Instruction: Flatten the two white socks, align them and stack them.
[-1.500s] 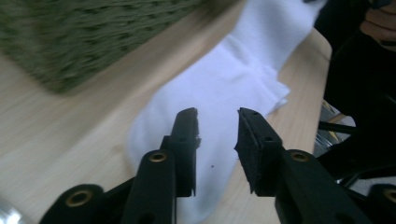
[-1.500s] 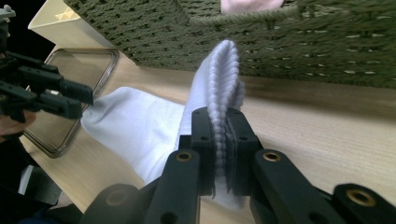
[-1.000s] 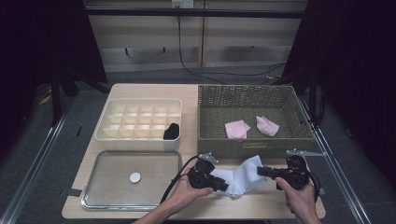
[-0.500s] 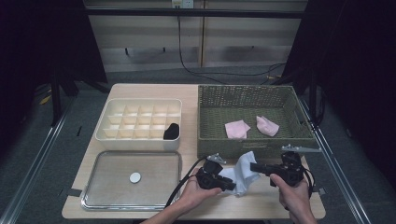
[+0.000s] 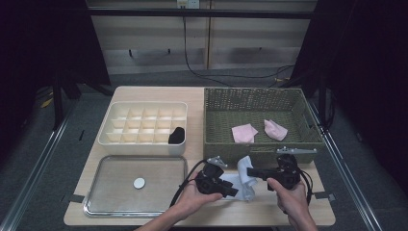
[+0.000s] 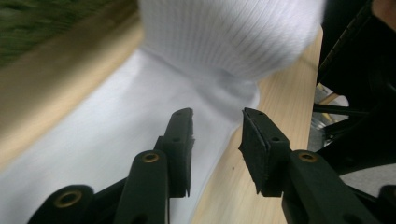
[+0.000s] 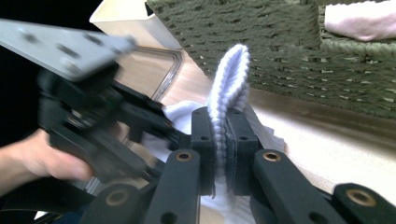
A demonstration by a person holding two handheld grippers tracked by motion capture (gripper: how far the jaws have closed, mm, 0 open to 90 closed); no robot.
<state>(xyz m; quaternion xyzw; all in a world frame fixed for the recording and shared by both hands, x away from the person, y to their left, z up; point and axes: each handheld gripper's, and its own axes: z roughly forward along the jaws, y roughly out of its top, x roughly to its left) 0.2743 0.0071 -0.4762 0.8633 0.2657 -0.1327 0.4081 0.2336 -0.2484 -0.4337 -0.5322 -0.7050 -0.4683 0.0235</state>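
Right gripper [image 7: 219, 135] pinching white sock [image 7: 231, 79] mid-fold – left gripper [image 6: 215, 135] just opened, let go – stowing in divided box [image 5: 144, 126] left.

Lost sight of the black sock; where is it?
High view: the black sock sits in the divided box's front right compartment, left of the basket.

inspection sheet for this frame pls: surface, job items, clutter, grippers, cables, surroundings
Surface: wooden table, front right bare.
Job's things: white sock at front edge; two pink cloths in green basket.
Clutter: divided organiser with dark item; metal tray with small disc.
Grippers: right gripper shut on the sock; left gripper open, jaws just opening.
Cables: black cable from left gripper.
Surroundings: dark, wall cables behind.
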